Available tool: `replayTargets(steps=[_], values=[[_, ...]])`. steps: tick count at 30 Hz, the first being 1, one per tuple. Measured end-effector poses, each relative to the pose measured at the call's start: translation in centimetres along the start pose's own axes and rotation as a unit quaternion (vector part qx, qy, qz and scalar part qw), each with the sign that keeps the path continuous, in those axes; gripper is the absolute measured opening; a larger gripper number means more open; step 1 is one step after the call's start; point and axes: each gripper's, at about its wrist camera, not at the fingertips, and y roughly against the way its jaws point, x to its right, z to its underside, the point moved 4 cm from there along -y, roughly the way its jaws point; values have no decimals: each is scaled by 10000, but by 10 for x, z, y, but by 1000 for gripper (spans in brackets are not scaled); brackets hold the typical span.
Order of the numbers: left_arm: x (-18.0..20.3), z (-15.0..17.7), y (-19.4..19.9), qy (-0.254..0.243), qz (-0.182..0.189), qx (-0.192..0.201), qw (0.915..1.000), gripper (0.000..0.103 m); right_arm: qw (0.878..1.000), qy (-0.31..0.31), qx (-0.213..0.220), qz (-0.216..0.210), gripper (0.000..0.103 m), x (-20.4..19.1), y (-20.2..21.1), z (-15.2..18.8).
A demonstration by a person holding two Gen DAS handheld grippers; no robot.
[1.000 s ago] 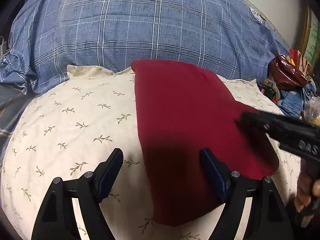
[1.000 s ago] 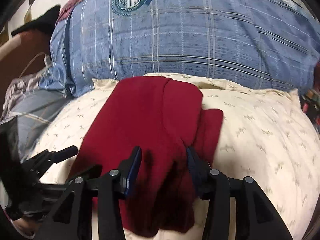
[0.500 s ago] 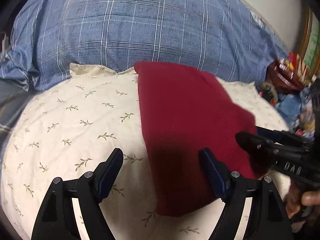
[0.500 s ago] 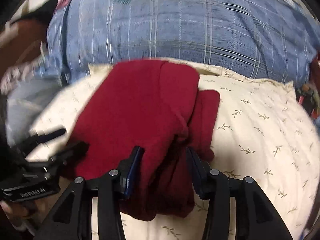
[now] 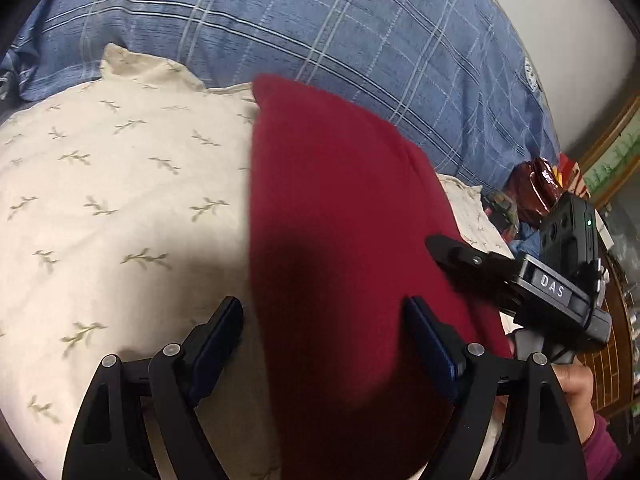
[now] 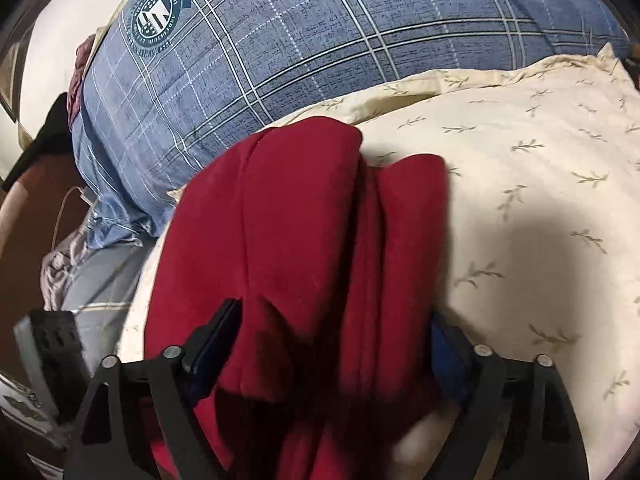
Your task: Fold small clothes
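I had the red garment [image 5: 340, 240] lying on the cream leaf-print pillow [image 5: 112, 200], w/ the big blue plaid pillow [image 5: 320, 32] propped behind it. I'd say I used the cream pillow as my folding surface because it was the one flat, soft spot within reach.

My left gripper [image 5: 324, 344] was spread wide, low over the near end of the garment. One finger sat off the cloth's left edge over bare pillow, the other over the red fabric, so nothing was pinched. I judged that straddle made sense: the long left edge ran straight between the fingers, ready for a grab or a press.

My right gripper [image 6: 336, 344] was also wide apart, approx. as far as the left, w/ bunched red cloth filling the gap between its fingers. Whether the pads actually bore on the fabric I couldn't tell — the jaws looked too far apart for a real pinch, and the right pad was half buried under the cloth.

From the right wrist view the garment showed stacked layers and a narrower flap lying beside the main panel on the right. So the fold looked partly made, not tidy yet. That loose flap was prob. why the right gripper sat on that side — it needed tucking or smoothing.
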Motion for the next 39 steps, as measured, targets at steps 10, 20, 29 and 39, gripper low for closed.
replayTargets(steps=[10,20,29,39], values=[[8,7,54,-104,167,191,9996,49,9951,729,363,-553,43,-58,40,20],[-8,64,105,-14,-588,290,9978,52,9964,826,85,169,55,-68,57,60],[-5,64,109,-303,-1157,971,9881,72,9862,1360,945,-33,55,-99,95,84],[15,85,118,-783,-1839,1352,9704,74,9633,2185,1326,815,72,-121,87,98]])
